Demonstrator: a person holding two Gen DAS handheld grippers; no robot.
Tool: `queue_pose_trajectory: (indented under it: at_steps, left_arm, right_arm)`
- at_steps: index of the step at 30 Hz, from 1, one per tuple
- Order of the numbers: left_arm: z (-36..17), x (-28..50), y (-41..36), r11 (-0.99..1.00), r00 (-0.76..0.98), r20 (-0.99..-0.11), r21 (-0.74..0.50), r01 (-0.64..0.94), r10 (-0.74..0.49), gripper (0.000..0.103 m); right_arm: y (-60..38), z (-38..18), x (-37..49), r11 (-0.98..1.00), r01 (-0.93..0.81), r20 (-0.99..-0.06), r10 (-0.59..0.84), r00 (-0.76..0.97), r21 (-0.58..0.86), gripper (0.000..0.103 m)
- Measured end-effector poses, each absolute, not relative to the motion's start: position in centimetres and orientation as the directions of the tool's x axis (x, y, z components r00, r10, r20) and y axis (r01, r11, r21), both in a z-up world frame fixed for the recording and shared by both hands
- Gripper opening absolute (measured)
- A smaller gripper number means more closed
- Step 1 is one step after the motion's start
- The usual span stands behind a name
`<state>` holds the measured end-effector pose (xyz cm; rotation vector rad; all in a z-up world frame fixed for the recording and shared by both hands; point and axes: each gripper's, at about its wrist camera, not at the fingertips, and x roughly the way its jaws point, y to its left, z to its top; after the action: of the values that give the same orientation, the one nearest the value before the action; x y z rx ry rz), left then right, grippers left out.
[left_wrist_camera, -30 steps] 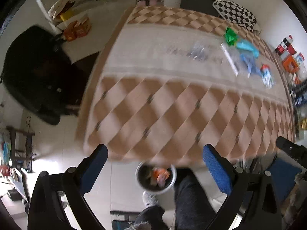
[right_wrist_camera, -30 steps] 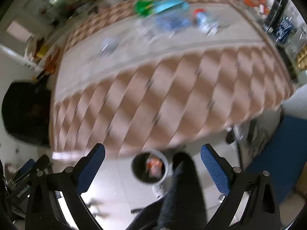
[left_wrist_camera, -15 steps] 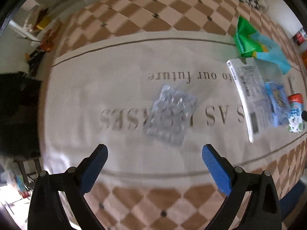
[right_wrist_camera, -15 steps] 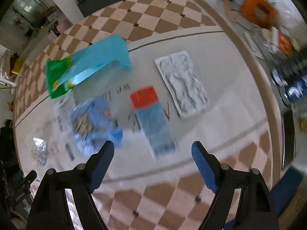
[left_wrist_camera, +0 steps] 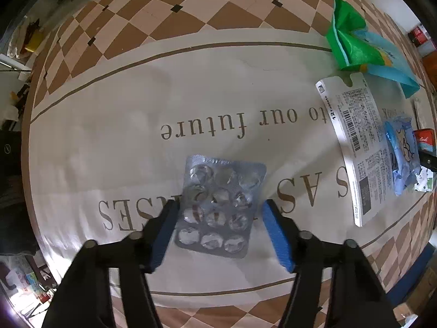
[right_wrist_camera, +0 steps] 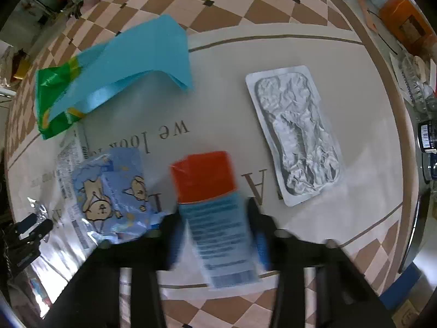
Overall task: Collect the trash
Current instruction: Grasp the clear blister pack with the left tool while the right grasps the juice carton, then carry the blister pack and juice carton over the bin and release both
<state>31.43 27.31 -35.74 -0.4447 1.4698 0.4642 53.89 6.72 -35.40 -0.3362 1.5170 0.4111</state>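
Both grabs are under way: low in the left wrist view, the left gripper [left_wrist_camera: 218,216] is closing around the empty blister pack [left_wrist_camera: 220,207], and low in the right wrist view the right gripper [right_wrist_camera: 215,224] is closing around the red-and-blue sachet [right_wrist_camera: 215,213], neither visibly pinched yet, so next comes a firm squeeze before lifting.

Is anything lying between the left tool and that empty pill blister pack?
Nothing visible. The left tool is closing with the blister pack already between its fingers, flat on the tablecloth, nothing over it.
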Motion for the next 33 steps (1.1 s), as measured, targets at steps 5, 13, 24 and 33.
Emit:
queue_pose_trajectory:
  at_steps: [5, 13, 24, 33]
  left_arm:
    - [-35.1, 31.0, 26.6, 0.826, 0.051, -0.998, -0.003, -0.563, 0.031, 0.049]
    - [-35.5, 30.4, 25.9, 0.834, 0.023, -1.0, -0.001, -0.552, 0.014, 0.053]
    - [-35.5, 28.7, 27.2, 0.806, 0.072, -0.997, -0.056, -0.59, -0.017, 0.048]
    - [-29.2, 25.3, 24.4, 0.774, 0.222, -0.975, -0.134, -0.619, 0.009, 0.048]
  right_arm:
    - [5.9, -34.5, 53.1, 0.891, -0.452, -0.997, 0.067, 0.023, 0.049, 0.038]
    - [3.0, -33.2, 51.3, 0.898, -0.435, -0.996, 0.084, 0.022, 0.067, 0.038]
    - [2.8, -33.9, 51.4, 0.897, -0.433, -0.993, 0.112, 0.025, 0.09, 0.038]
    - [0.7, -30.5, 47.8, 0.885, -0.444, -0.981, 0.186, 0.054, 0.143, 0.038]
